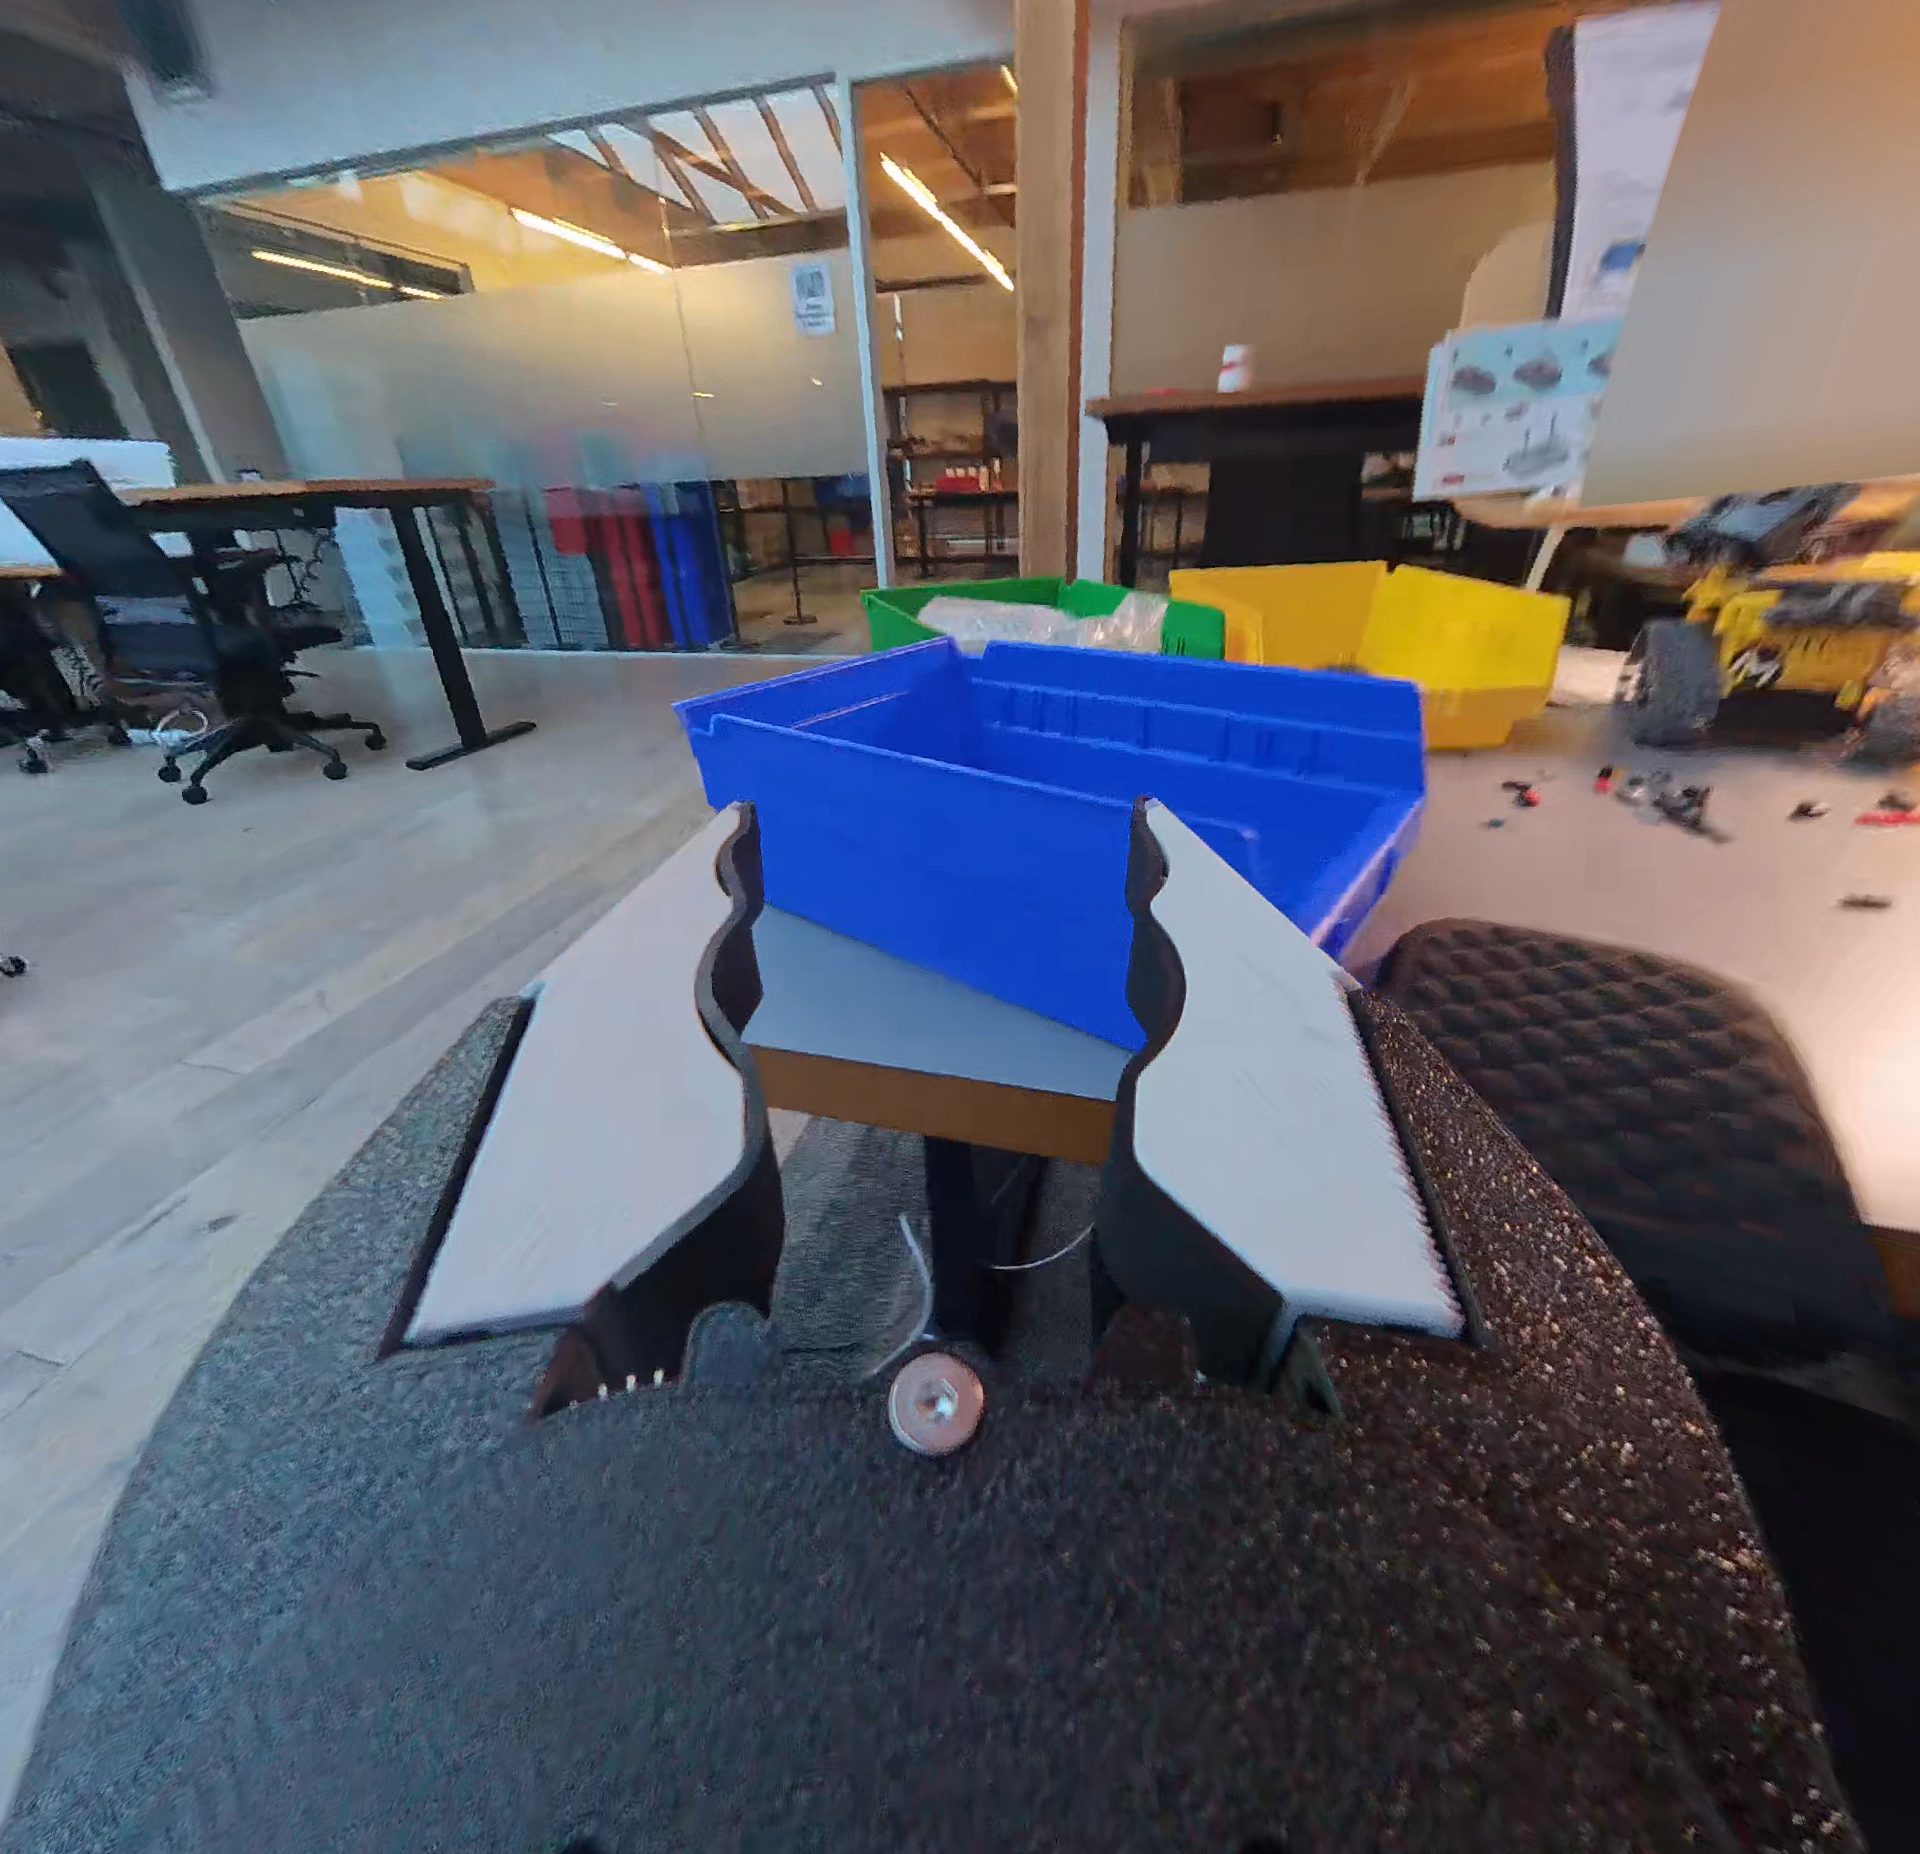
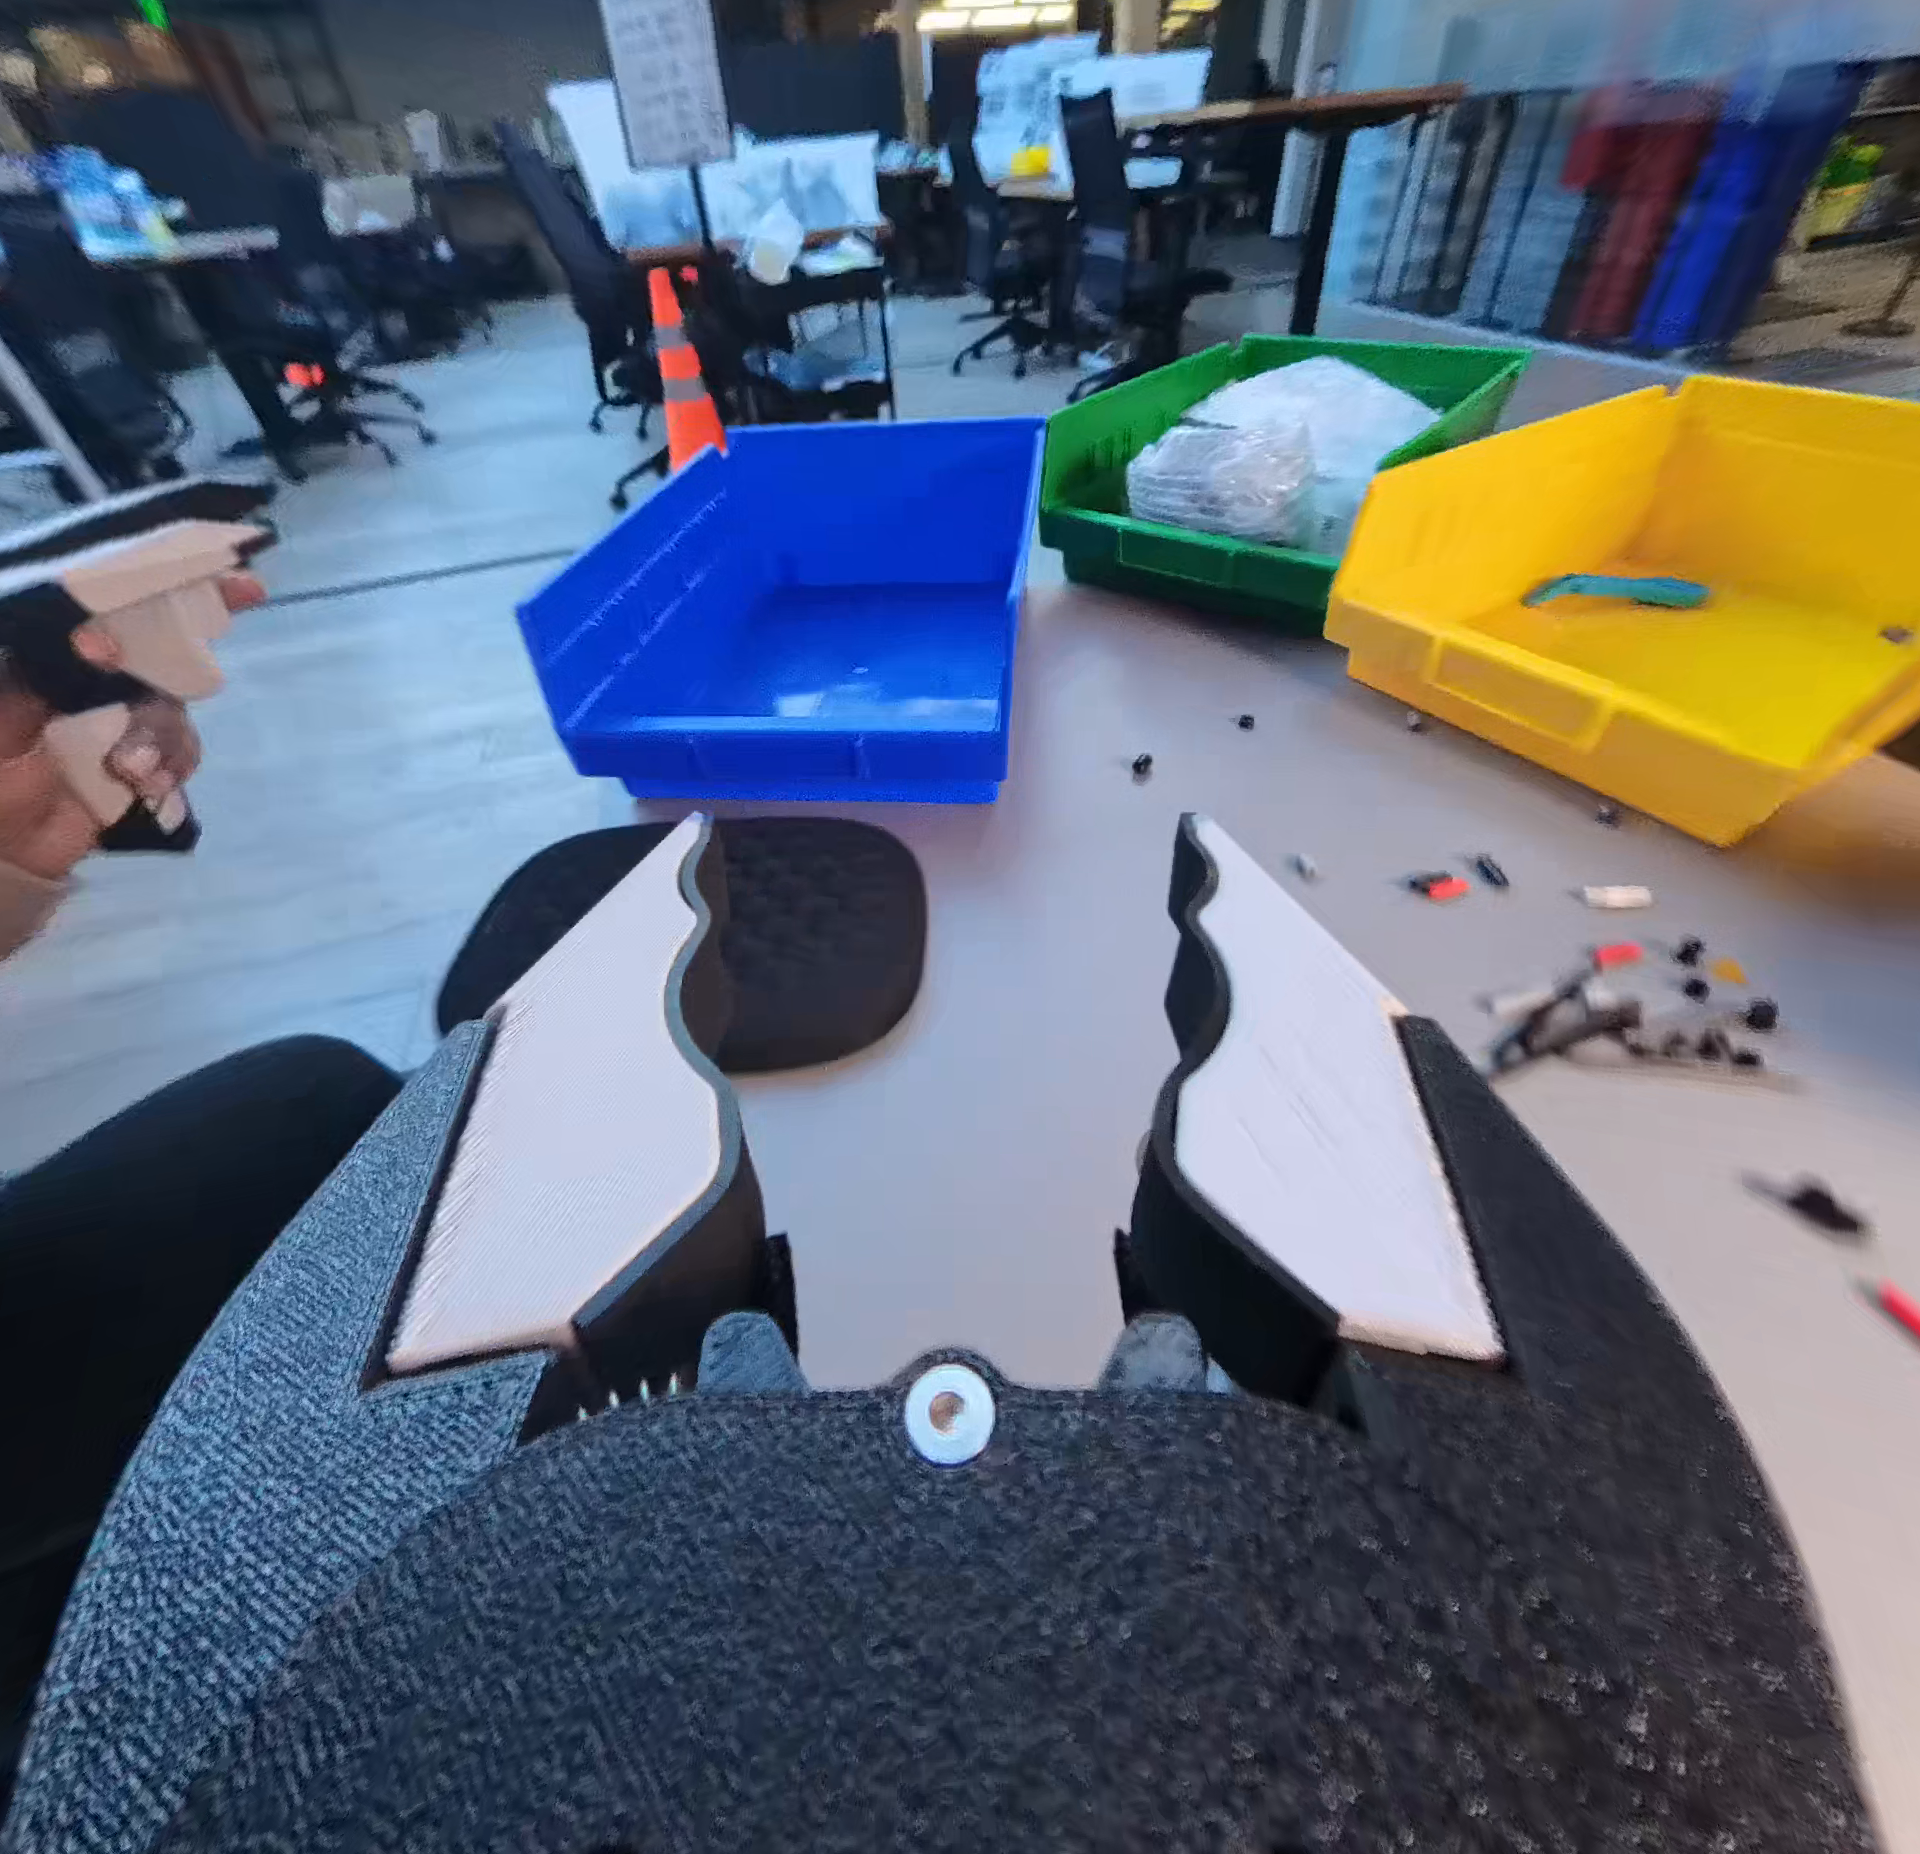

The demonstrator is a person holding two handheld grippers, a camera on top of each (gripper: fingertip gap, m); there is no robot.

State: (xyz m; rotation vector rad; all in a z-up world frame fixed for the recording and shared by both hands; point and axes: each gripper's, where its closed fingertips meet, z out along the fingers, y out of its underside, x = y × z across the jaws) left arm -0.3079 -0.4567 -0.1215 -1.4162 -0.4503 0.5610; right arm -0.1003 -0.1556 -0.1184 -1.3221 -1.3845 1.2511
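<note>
My left gripper (image 1: 940,817) is open and empty, held off the table's corner and pointing at the near wall of an empty blue bin (image 1: 1049,817). My right gripper (image 2: 940,833) is open and empty above the grey table (image 2: 1039,1129), a little short of the same blue bin (image 2: 800,630). A black padded mat (image 2: 821,942) lies just ahead of its left finger, and it also shows in the left wrist view (image 1: 1621,1087). The other gripper (image 2: 145,599), held in a hand, shows at the left edge of the right wrist view.
A green bin (image 2: 1101,516) holds clear plastic bags. A yellow bin (image 2: 1621,703) holds a teal piece (image 2: 1621,591). Small loose toy-brick parts (image 2: 1621,1015) litter the table at right. A yellow toy-brick vehicle (image 1: 1787,630) stands beyond. An orange cone (image 2: 681,370), office chairs and desks stand behind.
</note>
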